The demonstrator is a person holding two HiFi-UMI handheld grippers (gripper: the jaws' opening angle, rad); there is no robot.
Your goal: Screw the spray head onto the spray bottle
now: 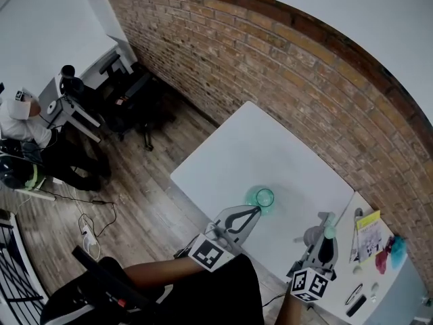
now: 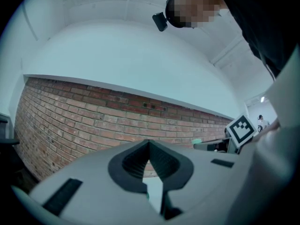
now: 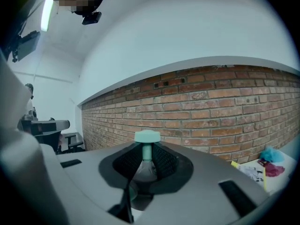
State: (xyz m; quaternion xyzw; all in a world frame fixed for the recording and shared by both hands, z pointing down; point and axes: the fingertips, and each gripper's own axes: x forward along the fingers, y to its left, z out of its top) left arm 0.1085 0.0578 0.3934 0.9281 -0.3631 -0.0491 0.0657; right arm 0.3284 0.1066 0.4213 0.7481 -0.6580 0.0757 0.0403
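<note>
Head view, bottom centre: left gripper [image 1: 255,211] has its jaws fully closed with nothing between them, confirmed in the left gripper view [image 2: 149,143]. Its tips sit just beside the spray bottle [image 1: 262,198], can't tell if they touch. Bottom right: right gripper [image 1: 327,226] is clamped on the spray head [image 1: 329,232]. In the right gripper view [image 3: 147,150] the mint cap [image 3: 147,136] pokes up above the jaws and the stem and body are pinched between the pads. The head is held over the lower right edge of the white table [image 1: 270,147], apart from the bottle. The bottle is green, translucent and upright near the table's lower edge, mouth uncapped. The right gripper's marker cube [image 2: 241,128] shows at the right of the left gripper view. Far lower right: a second surface with papers [image 1: 369,237] and a pink and blue item [image 1: 389,252]. Beyond the table, a brick wall [image 1: 270,66] runs diagonally from upper left to right. Upper left: wood floor [image 1: 135,181], office chairs [image 1: 128,93], and a seated person [image 1: 20,114] at the left edge.
</note>
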